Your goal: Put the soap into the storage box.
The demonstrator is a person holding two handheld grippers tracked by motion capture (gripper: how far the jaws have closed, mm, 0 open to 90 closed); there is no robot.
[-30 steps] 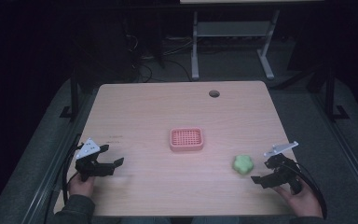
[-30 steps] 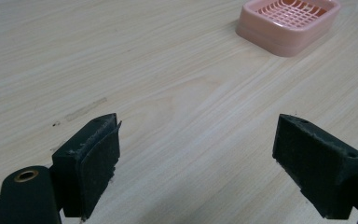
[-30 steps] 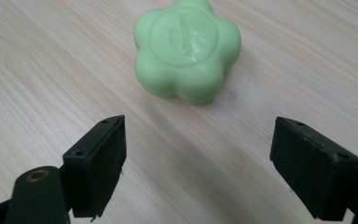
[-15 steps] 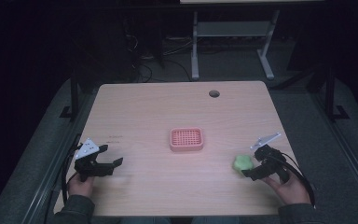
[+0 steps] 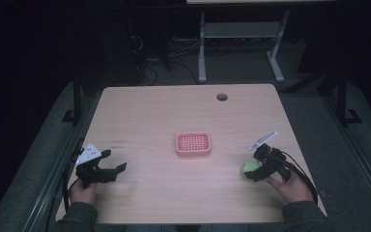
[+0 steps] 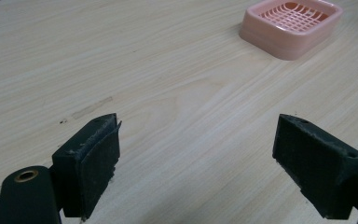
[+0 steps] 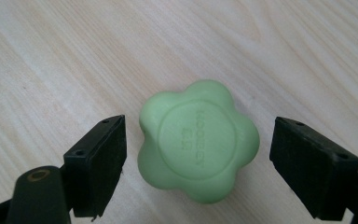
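Observation:
A green flower-shaped soap [image 7: 198, 145] lies flat on the wooden table, seen small at the right in the high view as the soap [image 5: 248, 167]. My right gripper [image 7: 214, 172] is open, with a jaw on either side of the soap and a gap to each. In the high view that right gripper [image 5: 254, 166] hovers right over the soap. A pink slotted soap dish [image 5: 193, 144] stands at the table's middle, and the dish [image 6: 291, 25] appears far off in the left gripper view. My left gripper [image 5: 115, 162] is open near the front left, over bare wood [image 6: 196, 154].
A round cable hole [image 5: 221, 97] sits near the table's far edge. Beyond the table [image 5: 140, 111] are metal frame legs [image 5: 202, 48] and cables on a dark floor. Wide bare wood lies between the dish and each gripper.
My right gripper has moved left and slightly forward until its jaws straddle the green soap. The left gripper has stayed where it was.

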